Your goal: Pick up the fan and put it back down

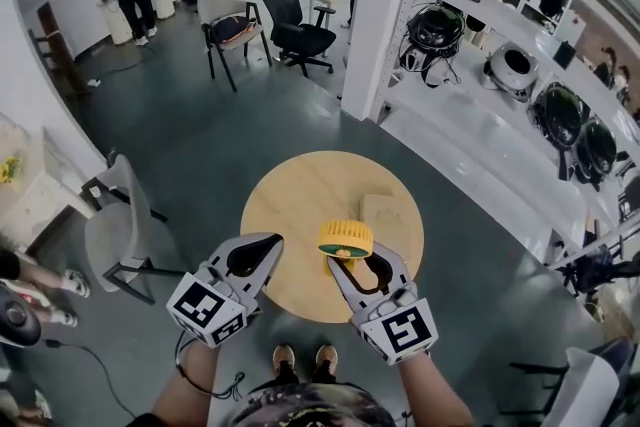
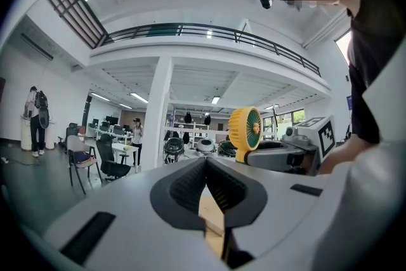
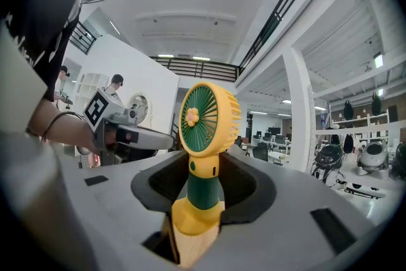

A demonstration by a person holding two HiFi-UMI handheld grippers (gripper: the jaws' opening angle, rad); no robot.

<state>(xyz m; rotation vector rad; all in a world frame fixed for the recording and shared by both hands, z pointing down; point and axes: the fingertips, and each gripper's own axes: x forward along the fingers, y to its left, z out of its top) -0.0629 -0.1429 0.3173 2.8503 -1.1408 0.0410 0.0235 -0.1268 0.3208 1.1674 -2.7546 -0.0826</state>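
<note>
A small yellow fan (image 1: 345, 237) with a green grille and green stem stands upright over the round wooden table (image 1: 290, 205). My right gripper (image 1: 347, 265) is shut on the stem, just above the yellow base (image 3: 193, 216); the fan head (image 3: 208, 117) rises above the jaws. Whether the base touches the wood I cannot tell. My left gripper (image 1: 268, 250) hovers at the table's near left edge, a little apart from the fan, shut with nothing in it (image 2: 206, 165). From the left gripper view the fan (image 2: 246, 127) and the right gripper (image 2: 285, 155) show to the right.
A pale flat block (image 1: 388, 212) lies on the table behind the fan. A grey chair (image 1: 120, 225) stands to the left, a white column (image 1: 385, 15) and white shelves (image 1: 520, 115) with round black devices to the right. Office chairs (image 1: 300, 25) and people are at the back.
</note>
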